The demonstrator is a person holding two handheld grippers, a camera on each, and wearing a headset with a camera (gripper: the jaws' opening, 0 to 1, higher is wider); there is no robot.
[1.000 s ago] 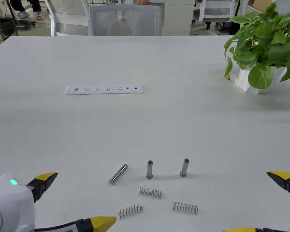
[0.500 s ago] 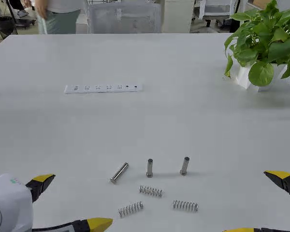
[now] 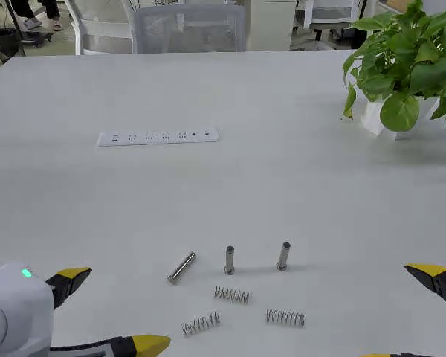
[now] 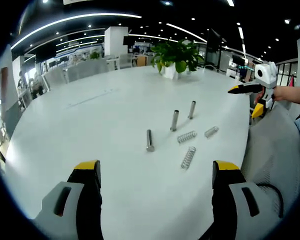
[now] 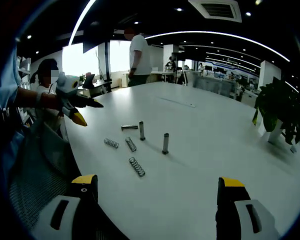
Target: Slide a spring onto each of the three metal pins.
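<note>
On matte white counter point(image 3: 282, 178), lower centre: three shiny cylindrical pins point(image 3: 229, 260), two upright, one lying; three coiled springs point(image 3: 231, 295) just below. Gaping, empty: left gripper point(image 3: 117, 309), right gripper point(image 5: 157, 181). Upper right: white pot point(image 3: 373, 117) with leafy plant point(image 3: 405, 59).

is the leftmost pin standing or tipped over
Tipped over: the leftmost pin lies flat on the table, while the middle pin and right pin stand upright.

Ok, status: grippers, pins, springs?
Left gripper open, right gripper open, both empty. Middle pin and right pin upright, left pin lying flat. Three springs loose, none fitted. Nothing in the way.
</note>
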